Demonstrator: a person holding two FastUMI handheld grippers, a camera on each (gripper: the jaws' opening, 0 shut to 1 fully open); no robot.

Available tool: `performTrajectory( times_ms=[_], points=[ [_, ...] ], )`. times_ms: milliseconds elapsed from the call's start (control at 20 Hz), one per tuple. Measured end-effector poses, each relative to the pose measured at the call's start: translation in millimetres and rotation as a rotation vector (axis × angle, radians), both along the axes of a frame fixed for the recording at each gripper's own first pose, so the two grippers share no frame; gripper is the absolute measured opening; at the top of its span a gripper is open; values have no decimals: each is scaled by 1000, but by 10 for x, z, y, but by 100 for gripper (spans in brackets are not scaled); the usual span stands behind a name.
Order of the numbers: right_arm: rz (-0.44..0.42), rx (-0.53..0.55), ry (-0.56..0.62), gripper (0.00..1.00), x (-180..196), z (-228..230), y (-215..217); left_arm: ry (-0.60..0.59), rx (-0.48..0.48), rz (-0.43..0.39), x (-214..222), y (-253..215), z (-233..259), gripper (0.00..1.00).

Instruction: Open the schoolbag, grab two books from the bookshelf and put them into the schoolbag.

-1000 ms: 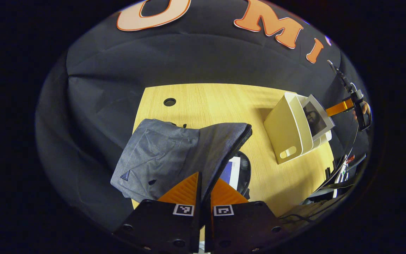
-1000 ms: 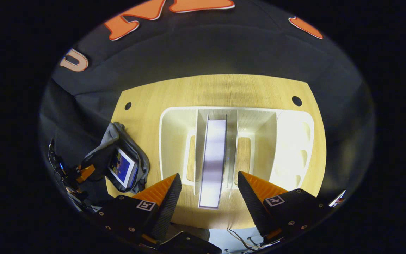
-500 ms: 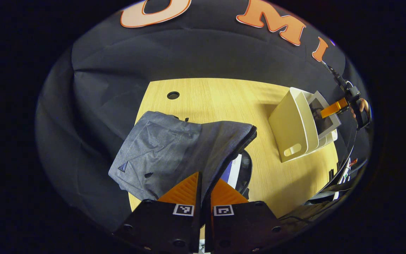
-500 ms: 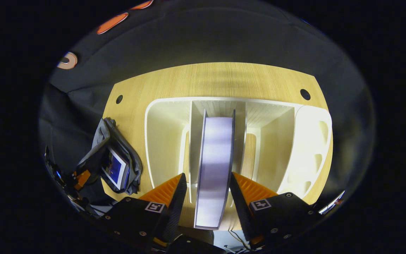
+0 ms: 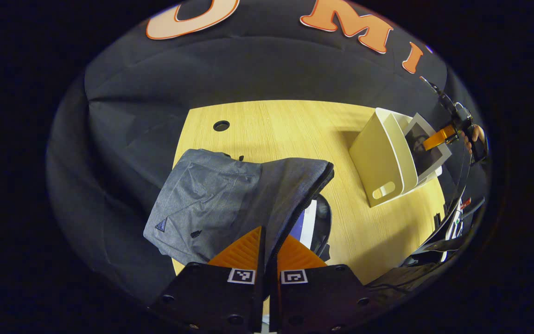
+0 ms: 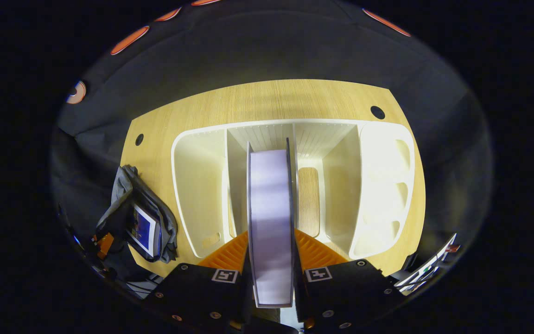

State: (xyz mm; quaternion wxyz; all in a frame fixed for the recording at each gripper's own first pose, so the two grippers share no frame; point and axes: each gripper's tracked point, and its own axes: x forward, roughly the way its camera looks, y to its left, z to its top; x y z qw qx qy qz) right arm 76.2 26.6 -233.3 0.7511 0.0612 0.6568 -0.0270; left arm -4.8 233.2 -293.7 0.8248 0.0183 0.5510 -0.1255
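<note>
The grey schoolbag lies on the wooden table. My left gripper is shut on its lifted flap, holding the bag open. A blue and white book sits inside the opening. In the right gripper view the same bag lies at the left with that book in it. My right gripper is shut on a thick white-paged book standing in the white bookshelf. From the left gripper view the bookshelf holds this book, with the right gripper on it.
The wooden table has round cable holes at its far corners. A hand holds the right gripper at the far right. Cables and small devices lie off the table's right edge.
My right gripper moved in and closed its fingers on the book in the bookshelf; it was open a second ago. My left gripper keeps holding the bag flap up.
</note>
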Motion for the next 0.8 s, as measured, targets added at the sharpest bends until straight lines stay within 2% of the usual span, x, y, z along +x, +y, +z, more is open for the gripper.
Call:
performTrajectory(
  times_ms=[450, 800],
  points=[
    [-170, -7, -87, 37, -669, 531, 130, 10, -54, -176, 54, 34, -37, 6],
    [-299, 16, -116, 37, -1219, 696, 284, 8, -84, -259, 79, 78, -24, 6]
  ],
)
